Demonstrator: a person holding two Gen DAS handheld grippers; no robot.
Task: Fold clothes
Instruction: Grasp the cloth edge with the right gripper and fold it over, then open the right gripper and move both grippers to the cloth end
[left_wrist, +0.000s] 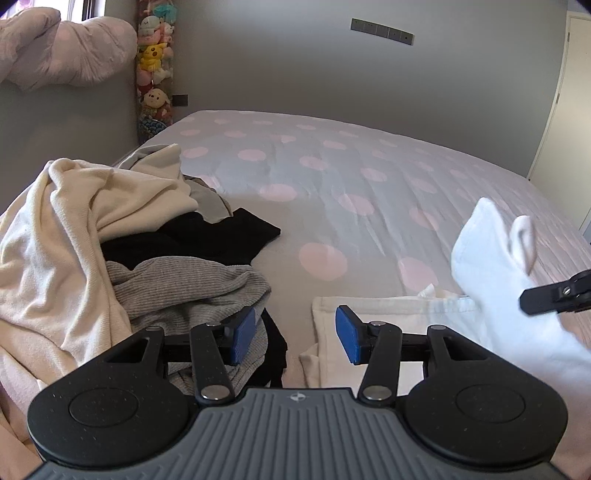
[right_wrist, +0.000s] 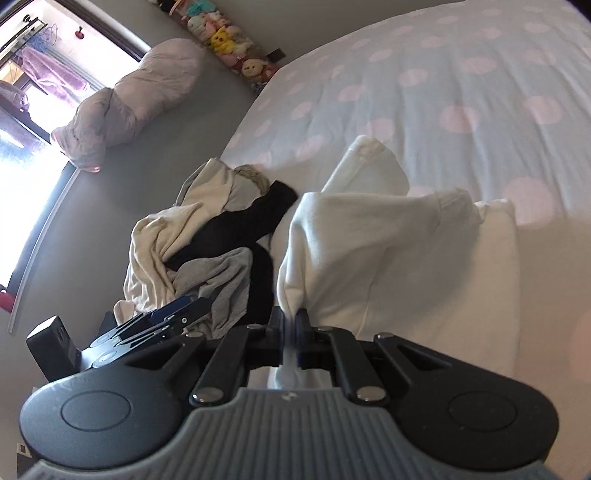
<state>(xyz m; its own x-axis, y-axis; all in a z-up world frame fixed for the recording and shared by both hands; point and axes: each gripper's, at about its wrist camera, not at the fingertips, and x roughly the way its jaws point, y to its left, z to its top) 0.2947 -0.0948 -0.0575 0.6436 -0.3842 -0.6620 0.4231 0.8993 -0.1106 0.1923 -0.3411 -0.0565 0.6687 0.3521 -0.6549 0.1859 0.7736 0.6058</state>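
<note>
nearest us in the right wrist view, our right claw (right_wrist: 292, 328) is pinched tight on an edge of the white garment (right_wrist: 388, 251), fabric bunched between the jaws and lifted off the bed (right_wrist: 461, 74); rest of it drapes ahead and to the right of the claw. our left claw (left_wrist: 295, 339) hangs about half open w/ nothing in it, the white garment's flat part just ahead-right of its fingers. left of both claws sits the unfolded pile (left_wrist: 122, 236): cream, black and grey pieces, all crumpled. progress, as we judge it: early. no finished folded stack in view, one garment mid-fold at best, the pile untouched. left: finish this fold w/ both claws, then work thru the pile.
</note>
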